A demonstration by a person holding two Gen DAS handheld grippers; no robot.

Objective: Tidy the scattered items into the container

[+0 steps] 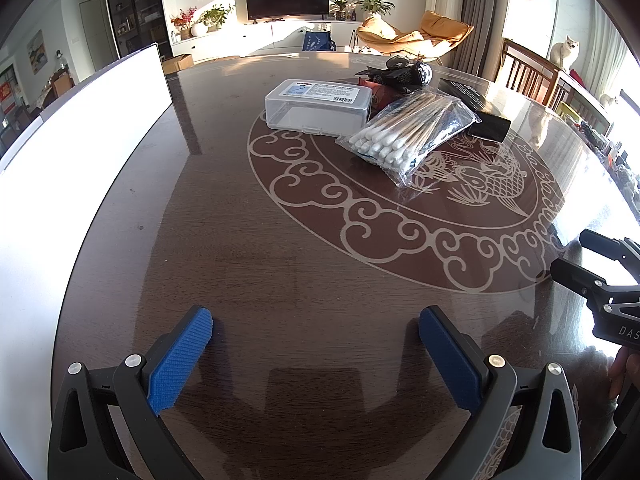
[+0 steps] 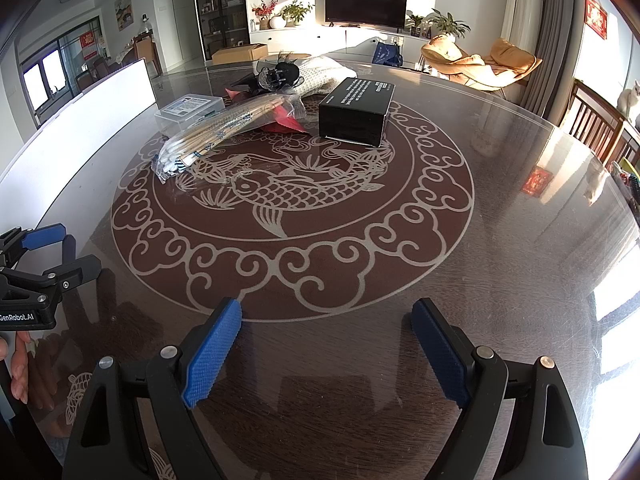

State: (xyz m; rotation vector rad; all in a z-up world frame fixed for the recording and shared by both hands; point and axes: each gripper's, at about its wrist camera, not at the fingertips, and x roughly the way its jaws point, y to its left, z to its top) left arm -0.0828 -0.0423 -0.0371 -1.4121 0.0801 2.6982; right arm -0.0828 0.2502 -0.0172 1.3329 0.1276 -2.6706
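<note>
- The left gripper (image 1: 316, 330) was held low over the table (image 1: 280, 272) with its blue pads (image 1: 180, 360) wide apart and nothing between them.
- The right gripper (image 2: 326, 320) was likewise held spread, its pads (image 2: 212, 352) clear of everything.
- In the right wrist view the left gripper was seen at 9 o'clock; white lettering on its body read "GenRobot.AI". In the left wrist view the right gripper showed at 3 o'clock, and only the letters "DAS" could be made out on it.
- A clear box (image 1: 318, 107) lay with its lid shut toward 12 o'clock in the left view; a white label with a blue patch and a barcode was stuck on top, its print too small to be read.
- A bag of swabs (image 1: 408, 134) was lying just beside the box on its 3 o'clock side, apparently touching it, with the white tips pointed toward the grippers.
- A black box (image 2: 356, 110) was set at 12 o'clock in the right view, on the edge of the fish medallion (image 2: 292, 196); white lines of text were printed on its top but could not be read.
- A black hair clip (image 2: 276, 74) and a red packet (image 2: 288, 120) were seen behind the swabs, with a knitted white item (image 2: 324, 74) further back.
</note>
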